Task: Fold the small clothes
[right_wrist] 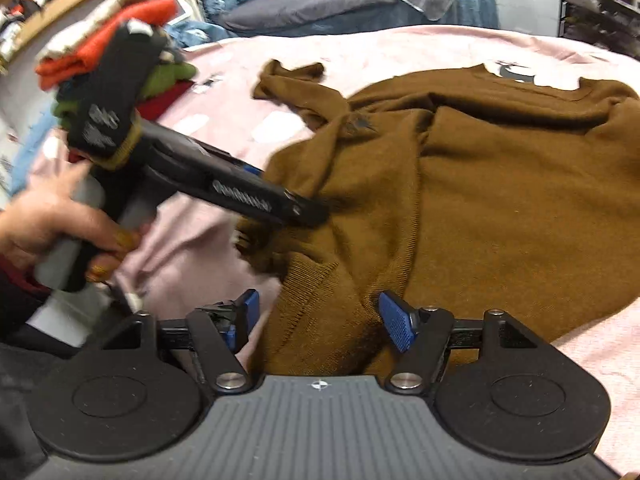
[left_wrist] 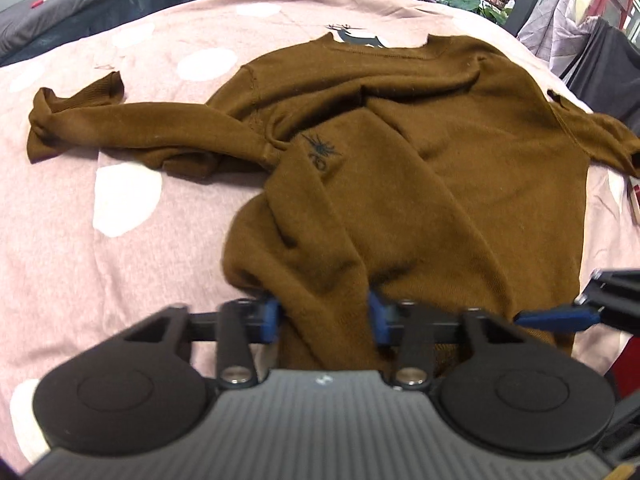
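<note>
brown sweater (left_wrist: 440, 168): soft matt knit, ribbed hem | pink bedsheet (left_wrist: 80, 248): matt woven cloth, pale printed patches | left gripper (left_wrist: 324, 316): matt black plastic, ribbed grey housing, shiny metal pivot pins | right gripper (right_wrist: 318, 318): blue textured rubbery pads

sweater (left_wrist: 420, 160): one, brown
grippers: two, left (left_wrist: 324, 316) and right (right_wrist: 320, 316)
hand (right_wrist: 44, 216): one, lower left
clothes pile (right_wrist: 120, 40): one, upper left

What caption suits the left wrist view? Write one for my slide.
Left gripper pinching the hem of a rumpled brown sweater on a pink bedspread.
</note>
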Demonstrator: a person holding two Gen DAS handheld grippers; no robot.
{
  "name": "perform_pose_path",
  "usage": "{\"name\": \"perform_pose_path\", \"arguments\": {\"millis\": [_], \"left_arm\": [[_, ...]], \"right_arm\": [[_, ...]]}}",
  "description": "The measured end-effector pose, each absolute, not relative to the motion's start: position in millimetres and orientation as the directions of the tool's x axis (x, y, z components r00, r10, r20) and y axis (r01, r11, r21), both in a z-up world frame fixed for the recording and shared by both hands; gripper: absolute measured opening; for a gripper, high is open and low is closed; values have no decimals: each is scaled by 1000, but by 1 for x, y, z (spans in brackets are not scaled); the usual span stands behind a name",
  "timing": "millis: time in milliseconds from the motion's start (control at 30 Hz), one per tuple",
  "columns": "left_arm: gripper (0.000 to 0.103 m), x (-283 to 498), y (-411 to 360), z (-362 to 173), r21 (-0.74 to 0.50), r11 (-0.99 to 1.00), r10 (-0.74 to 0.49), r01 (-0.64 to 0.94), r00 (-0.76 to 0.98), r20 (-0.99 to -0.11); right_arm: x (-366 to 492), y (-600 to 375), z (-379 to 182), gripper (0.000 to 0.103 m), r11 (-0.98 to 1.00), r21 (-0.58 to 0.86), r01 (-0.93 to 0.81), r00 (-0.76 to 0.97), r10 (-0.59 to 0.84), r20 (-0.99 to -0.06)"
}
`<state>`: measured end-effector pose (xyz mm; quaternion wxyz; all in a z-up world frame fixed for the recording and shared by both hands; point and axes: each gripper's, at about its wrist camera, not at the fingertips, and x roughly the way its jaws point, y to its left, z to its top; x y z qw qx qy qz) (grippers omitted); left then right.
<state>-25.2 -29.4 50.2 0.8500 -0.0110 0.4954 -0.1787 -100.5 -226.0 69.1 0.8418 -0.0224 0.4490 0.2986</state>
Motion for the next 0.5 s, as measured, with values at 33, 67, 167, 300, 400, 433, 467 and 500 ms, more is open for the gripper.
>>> {"name": "perform_pose_path", "arguments": {"millis": [33,67,167,300,400,433,467,500], "left_arm": [[25,-24,-24,52,-218,932,-331,290,436,-837],[17,-22,-16,53,-248,927,-352,282,425,-834],[13,-24,10,60,-310,916,-392,254,402,-828],[12,-38,49,83,-309,919,-388,247,411,-825],[12,-46,76,97,-319,920,-388,228,418,-821],[13,-49,84,101,-319,919,-389,230,407,-826],[13,-51,91,103,-325,917,-394,232,394,-830],[13,-52,95,104,-337,909,-408,244,367,-836]], "right_arm": [[-100,-224,67,88,824,216,-524,422,472,-774],[-101,-223,65,69,830,190,-525,435,454,-777],[-105,-225,67,23,841,130,-526,481,419,-770],[-107,-236,70,16,837,151,-526,485,441,-755],[-109,-243,76,16,799,229,-556,446,519,-730],[-110,-245,79,16,775,271,-571,415,558,-719],[-111,-246,82,16,738,310,-599,376,601,-706],[-115,-245,86,16,701,322,-636,343,631,-696]]}}
